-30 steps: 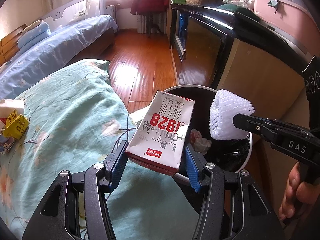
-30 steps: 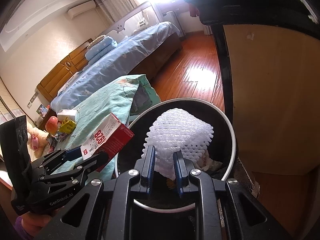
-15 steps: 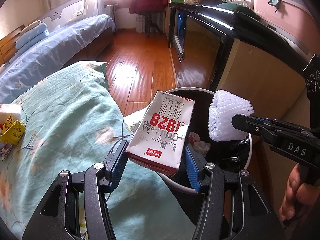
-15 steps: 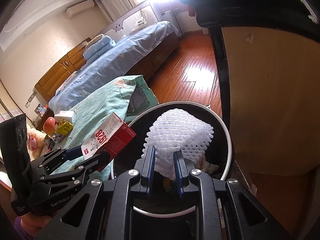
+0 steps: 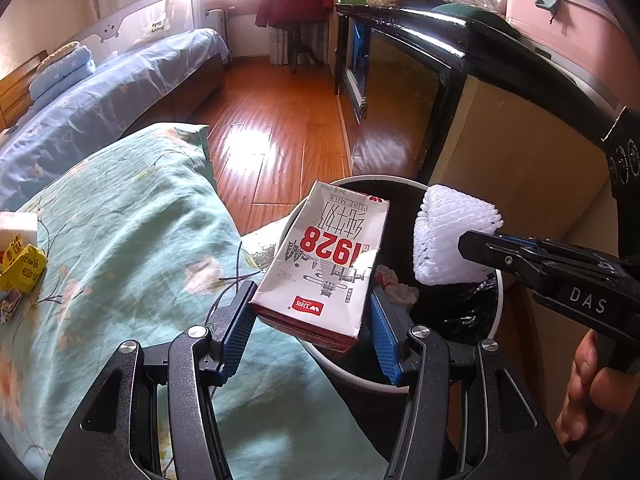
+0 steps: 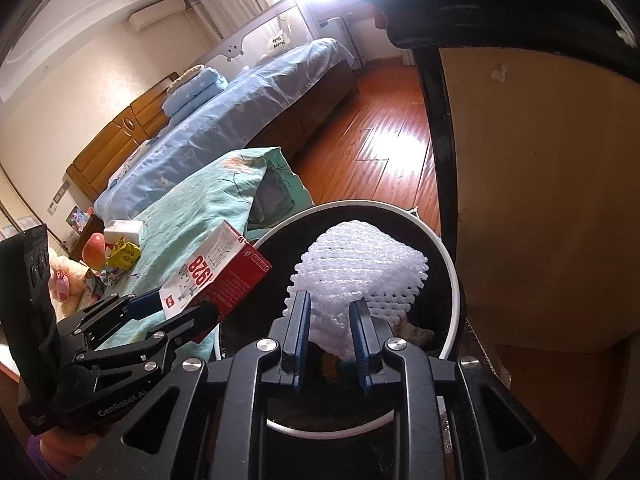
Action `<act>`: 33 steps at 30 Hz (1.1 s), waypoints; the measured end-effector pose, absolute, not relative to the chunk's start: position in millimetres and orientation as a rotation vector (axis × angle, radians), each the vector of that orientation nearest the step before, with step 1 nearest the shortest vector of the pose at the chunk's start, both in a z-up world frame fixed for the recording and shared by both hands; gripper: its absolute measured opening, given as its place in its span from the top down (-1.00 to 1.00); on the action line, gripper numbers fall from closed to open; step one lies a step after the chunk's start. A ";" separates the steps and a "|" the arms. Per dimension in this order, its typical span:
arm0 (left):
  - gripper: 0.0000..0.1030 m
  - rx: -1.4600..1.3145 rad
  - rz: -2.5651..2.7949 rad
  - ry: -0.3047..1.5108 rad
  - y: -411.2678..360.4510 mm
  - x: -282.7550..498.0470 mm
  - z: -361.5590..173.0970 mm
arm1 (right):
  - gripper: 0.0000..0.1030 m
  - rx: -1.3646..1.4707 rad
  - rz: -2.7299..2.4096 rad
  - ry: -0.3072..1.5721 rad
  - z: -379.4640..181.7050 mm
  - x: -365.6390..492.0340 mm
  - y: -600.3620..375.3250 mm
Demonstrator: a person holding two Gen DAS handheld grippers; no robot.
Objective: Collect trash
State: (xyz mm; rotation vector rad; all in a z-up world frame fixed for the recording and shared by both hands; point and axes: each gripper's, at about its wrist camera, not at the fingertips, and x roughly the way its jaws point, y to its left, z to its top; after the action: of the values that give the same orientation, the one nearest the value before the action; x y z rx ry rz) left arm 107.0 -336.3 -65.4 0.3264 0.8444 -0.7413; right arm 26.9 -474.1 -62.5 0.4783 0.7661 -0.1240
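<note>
We are holding the milk carton [image 5: 328, 272] clamped between the left gripper [image 5: 310, 328] pads at the trash bin [image 6: 450, 256] rim, while the right gripper [image 6: 330, 334], poised over the bin as before, is easing open around the white foam net [image 6: 360, 268], slightly wider than earlier.

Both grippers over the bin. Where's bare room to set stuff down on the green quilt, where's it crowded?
Bare: the green quilt between the snack pile and the bin rim. Crowded: the bin mouth, with milk carton in the left gripper and foam net in the opening right gripper.
</note>
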 end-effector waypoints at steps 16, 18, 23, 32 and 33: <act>-0.18 0.261 -0.755 0.866 -318.8 107.6 -63.6 | -0.07 0.538 -0.129 0.760 -61.0 20.3 -482.4; -0.28 0.246 -0.741 0.862 -309.4 106.2 -62.3 | -0.08 0.537 -0.129 0.752 -58.4 18.1 -480.3; -0.43 0.192 -0.680 0.859 -274.5 104.8 -63.1 | -0.44 0.530 -0.104 0.728 -52.3 17.7 -467.0; -0.49 0.105 -0.526 0.849 -195.2 110.4 -67.3 | -0.68 0.461 -0.012 0.688 -35.9 37.2 -409.8; -0.49 0.099 -0.506 0.847 -185.8 111.2 -67.5 | -0.69 0.454 0.004 0.690 -35.1 41.4 -401.8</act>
State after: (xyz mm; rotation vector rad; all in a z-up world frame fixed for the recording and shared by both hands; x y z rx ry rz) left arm 111.2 -185.8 -67.5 0.0994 0.8467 -0.5057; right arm 41.4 -401.8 -35.1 0.4544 0.6897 0.0042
